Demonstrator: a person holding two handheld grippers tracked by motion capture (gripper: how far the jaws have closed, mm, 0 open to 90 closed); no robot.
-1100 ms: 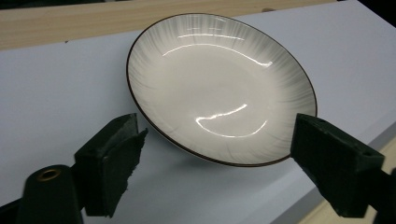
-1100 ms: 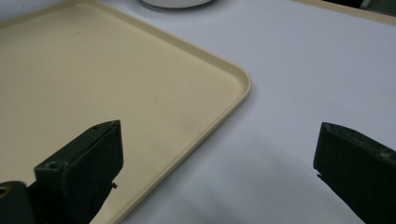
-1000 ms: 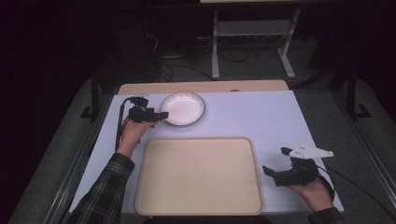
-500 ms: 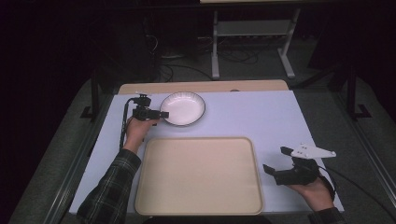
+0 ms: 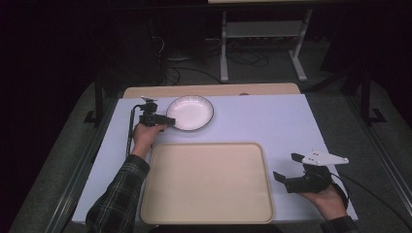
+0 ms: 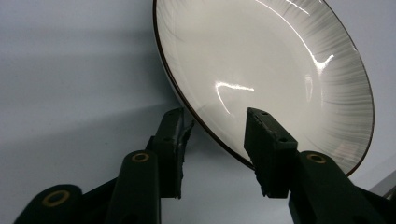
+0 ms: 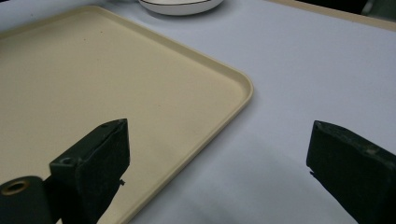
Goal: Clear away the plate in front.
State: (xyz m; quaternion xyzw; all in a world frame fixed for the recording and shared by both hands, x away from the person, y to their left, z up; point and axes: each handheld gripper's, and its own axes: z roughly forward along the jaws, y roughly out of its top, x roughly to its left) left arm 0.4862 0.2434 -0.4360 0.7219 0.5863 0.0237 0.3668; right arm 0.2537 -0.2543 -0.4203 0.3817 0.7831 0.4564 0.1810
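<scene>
A white plate with a dark rim lies at the back of the table, left of centre. My left gripper is at its near-left edge and open. Its jaws straddle the rim, one outside over the table, one over the plate's inside. An empty beige tray lies in front of the plate. My right gripper hovers wide open just right of the tray's right edge. One of its jaws is over the tray's corner. The plate lies far ahead of it.
The table has a pale lilac-white top with a wooden strip along its far edge. A metal stand and cables lie on the dark floor beyond. Bare tabletop stretches right of the plate and around the tray.
My left gripper has edged slightly right towards the plate, and its forearm has swung a little. The right gripper and the tray have stayed put.
</scene>
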